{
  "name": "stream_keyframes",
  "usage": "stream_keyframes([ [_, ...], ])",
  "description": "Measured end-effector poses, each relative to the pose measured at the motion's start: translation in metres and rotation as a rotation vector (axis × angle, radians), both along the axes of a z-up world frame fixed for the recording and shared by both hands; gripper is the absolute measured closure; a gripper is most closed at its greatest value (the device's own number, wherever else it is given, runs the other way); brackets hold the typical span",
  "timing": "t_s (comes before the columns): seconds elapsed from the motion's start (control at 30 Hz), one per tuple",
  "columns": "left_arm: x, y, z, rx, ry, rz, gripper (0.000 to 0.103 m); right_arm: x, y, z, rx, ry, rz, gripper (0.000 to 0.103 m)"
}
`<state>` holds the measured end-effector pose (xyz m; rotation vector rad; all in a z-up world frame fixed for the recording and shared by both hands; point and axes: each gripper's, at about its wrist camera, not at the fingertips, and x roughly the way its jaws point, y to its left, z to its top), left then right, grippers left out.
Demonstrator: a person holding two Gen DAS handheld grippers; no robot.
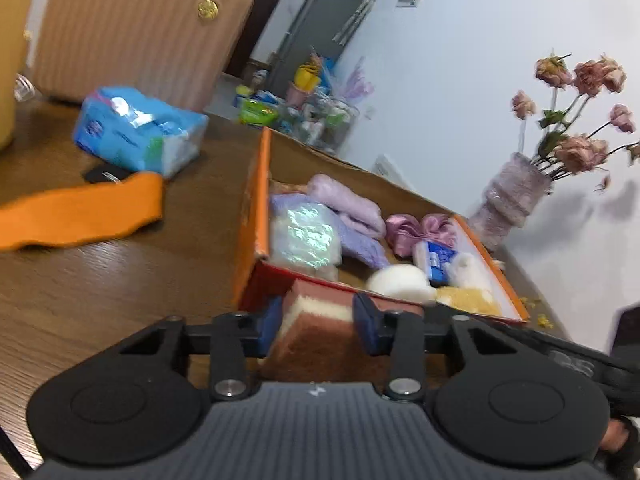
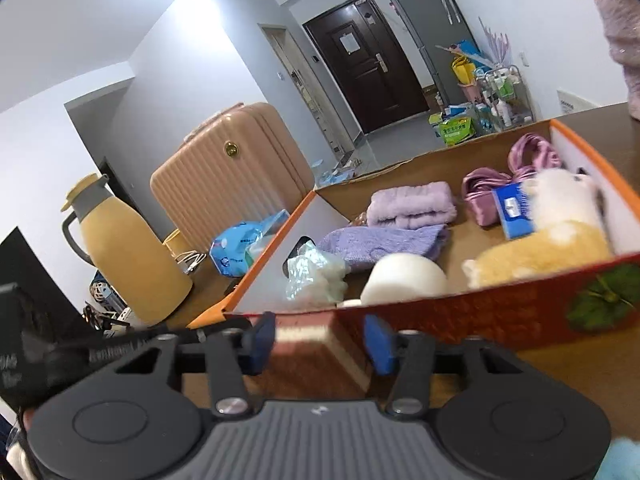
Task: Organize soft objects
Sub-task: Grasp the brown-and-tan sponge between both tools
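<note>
the left gripper (image 1: 316,322) is grasping a brown-and-cream striped plush block (image 1: 320,336), its blue fingers (image 1: 267,326) pressing in on both sides of the block. the right gripper (image 2: 320,344) is doing the same in its own view, its fingers (image 2: 379,344) clenching on a brown-and-cream striped plush block (image 2: 316,356). whether the two views are showing one block or two, i cannot tell. in each view the block is sitting low on the wooden tabletop (image 1: 120,272), just in front of the near red wall of an open orange-rimmed cardboard box (image 1: 256,200).

inside the box, soft things are lying in loose groups: a folded lilac towel (image 1: 348,200) toward the far side, a purple knitted cloth (image 2: 384,240) beside it, a crinkly plastic packet (image 1: 304,236) in the left near corner, a white rounded sponge-like piece (image 1: 396,276) against the near wall, a pink satin bow (image 1: 420,228), a small blue tissue pack (image 1: 438,258) and a yellow-and-white plush toy (image 2: 540,240) at the right end.

outside the box, an orange cloth (image 1: 80,216) is lying flat on the tabletop to the left, with a blue tissue package (image 1: 140,132) behind it and a pink ribbed suitcase (image 1: 140,32) farther back. a yellow thermos jug (image 2: 124,248) is standing upright near the suitcase. a vase of dried pink roses (image 1: 516,192) is standing to the right of the box by the white wall.
</note>
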<state>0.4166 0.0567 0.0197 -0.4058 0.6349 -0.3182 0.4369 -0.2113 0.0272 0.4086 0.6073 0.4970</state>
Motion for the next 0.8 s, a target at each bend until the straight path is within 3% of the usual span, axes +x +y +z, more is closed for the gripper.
stream_keyframes([
  [0.07,-0.005,0.000,0.001,-0.005,0.006,0.003,0.067,0.006,0.006,-0.006,0.006,0.018,0.006,0.078],
  [0.2,-0.038,0.002,0.001,-0.040,0.015,-0.010,0.068,-0.017,0.006,-0.003,-0.017,0.000,0.051,0.078],
  [0.37,-0.114,-0.004,-0.014,-0.137,-0.001,-0.069,0.067,-0.095,-0.020,-0.008,-0.026,-0.001,0.115,0.078],
  [0.53,-0.176,-0.012,-0.031,-0.236,0.039,-0.174,0.059,-0.172,-0.046,-0.021,-0.038,0.029,0.137,0.066],
  [0.6,-0.193,-0.013,-0.034,-0.240,0.070,-0.212,0.050,-0.192,-0.056,-0.023,-0.010,0.048,0.165,0.061],
  [0.7,-0.208,-0.014,-0.034,-0.195,0.058,-0.230,0.049,-0.214,-0.062,-0.020,-0.028,0.006,0.214,0.057],
  [0.8,-0.205,-0.014,-0.031,-0.156,0.052,-0.171,0.048,-0.213,-0.066,-0.017,-0.011,-0.007,0.182,0.056],
])
